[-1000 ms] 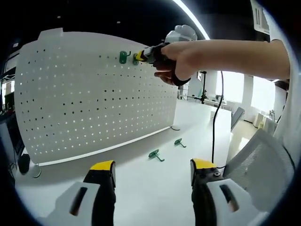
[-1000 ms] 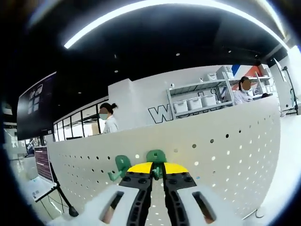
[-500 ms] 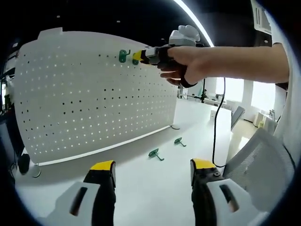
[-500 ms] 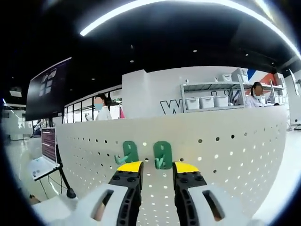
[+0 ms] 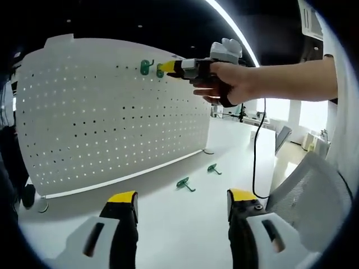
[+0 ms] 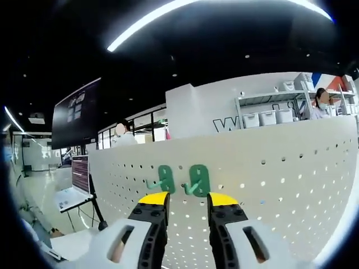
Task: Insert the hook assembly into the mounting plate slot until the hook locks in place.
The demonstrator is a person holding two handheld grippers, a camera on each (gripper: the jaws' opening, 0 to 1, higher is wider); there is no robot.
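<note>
Pegboard (image 5: 112,112): matt white sheet, smooth, punched through with holes. Hooks on it (image 6: 198,180) and loose hooks (image 5: 185,184): green plastic, slight sheen. Table (image 5: 185,224): smooth white, semi-gloss. Fingers (image 5: 124,203): black plastic bodies, matt yellow pad caps.

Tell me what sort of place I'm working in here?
Probably an open-plan lab or workshop. A white pegboard stands on a white table, storage shelves with bins line the back wall, and a laptop on a stand sits nearby.
</note>
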